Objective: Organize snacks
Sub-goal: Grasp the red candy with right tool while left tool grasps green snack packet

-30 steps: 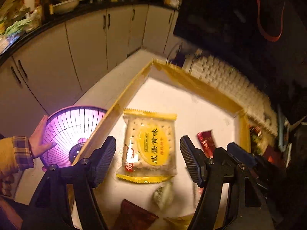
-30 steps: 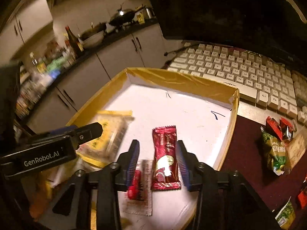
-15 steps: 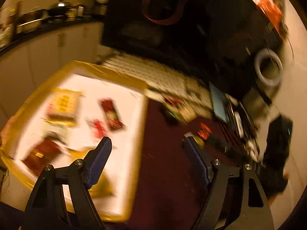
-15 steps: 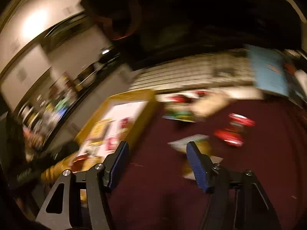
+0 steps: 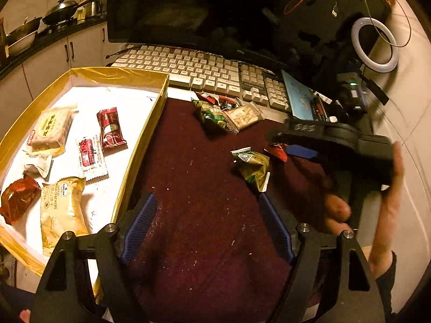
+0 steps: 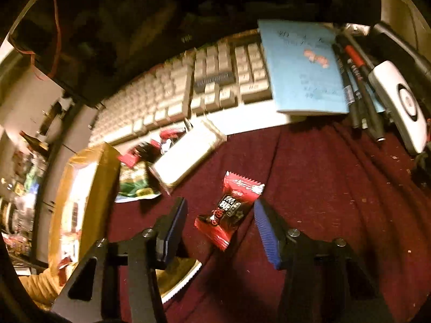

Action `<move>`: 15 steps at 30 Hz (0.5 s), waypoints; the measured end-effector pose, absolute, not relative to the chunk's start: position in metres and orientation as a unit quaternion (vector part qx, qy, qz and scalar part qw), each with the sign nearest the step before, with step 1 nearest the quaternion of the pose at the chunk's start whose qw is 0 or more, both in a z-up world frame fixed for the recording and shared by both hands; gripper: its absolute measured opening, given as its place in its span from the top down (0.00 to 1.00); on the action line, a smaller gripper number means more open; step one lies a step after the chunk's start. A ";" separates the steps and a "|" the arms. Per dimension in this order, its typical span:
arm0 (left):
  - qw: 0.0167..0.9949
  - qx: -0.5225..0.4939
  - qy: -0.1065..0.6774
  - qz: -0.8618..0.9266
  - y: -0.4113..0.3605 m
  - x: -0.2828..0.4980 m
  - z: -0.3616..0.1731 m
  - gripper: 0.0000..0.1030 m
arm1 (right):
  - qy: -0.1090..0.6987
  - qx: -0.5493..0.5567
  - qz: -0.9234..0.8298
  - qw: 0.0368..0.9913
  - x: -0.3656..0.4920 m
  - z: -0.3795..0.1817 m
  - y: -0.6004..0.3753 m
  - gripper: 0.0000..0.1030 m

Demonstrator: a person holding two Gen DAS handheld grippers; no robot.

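Observation:
A gold-rimmed white tray [image 5: 140,140] at the left holds several snack packets, among them a yellow cracker pack [image 5: 51,130] and a red bar [image 5: 110,127]. My left gripper [image 5: 207,226] is open and empty over the maroon cloth [image 5: 204,193], with a green packet [image 5: 253,165] just beyond its right finger. My right gripper [image 6: 219,222] is open around a red and black candy packet [image 6: 229,210] lying on the cloth, jaws apart from it. The right gripper also shows in the left wrist view [image 5: 296,141]. More packets [image 5: 229,111] lie by the keyboard.
A white keyboard [image 5: 199,70] and dark monitor [image 5: 215,13] stand behind. A blue notebook [image 6: 301,64], pens [image 6: 358,86] and a white device [image 6: 401,105] lie at the right. A ring light [image 5: 374,45] stands far right. Kitchen cabinets are at the left.
Both grippers have swung right, away from the tray, to over the maroon cloth. The right gripper let go of the red bar, which lies in the tray, and now straddles the red candy packet.

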State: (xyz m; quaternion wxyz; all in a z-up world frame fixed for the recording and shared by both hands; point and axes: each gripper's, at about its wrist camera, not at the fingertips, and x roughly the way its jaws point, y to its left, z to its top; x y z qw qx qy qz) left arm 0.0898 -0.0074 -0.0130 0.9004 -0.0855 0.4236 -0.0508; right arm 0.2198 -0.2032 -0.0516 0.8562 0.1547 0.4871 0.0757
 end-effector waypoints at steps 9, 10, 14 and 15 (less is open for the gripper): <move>0.896 -0.073 0.435 -0.049 -0.017 0.099 -0.021 0.24 | 0.468 0.130 0.064 0.872 0.198 -0.055 -0.210 0.76; 0.896 -0.073 0.436 -0.050 -0.019 0.100 -0.023 0.24 | 0.466 0.145 0.071 0.870 0.193 -0.054 -0.217 0.76; 0.892 -0.069 0.443 -0.066 -0.031 0.109 -0.027 0.24 | 0.425 0.184 0.089 0.882 0.153 -0.050 -0.244 0.76; 0.892 -0.070 0.442 -0.069 -0.034 0.112 -0.028 0.24 | 0.416 0.188 0.086 0.886 0.145 -0.051 -0.249 0.76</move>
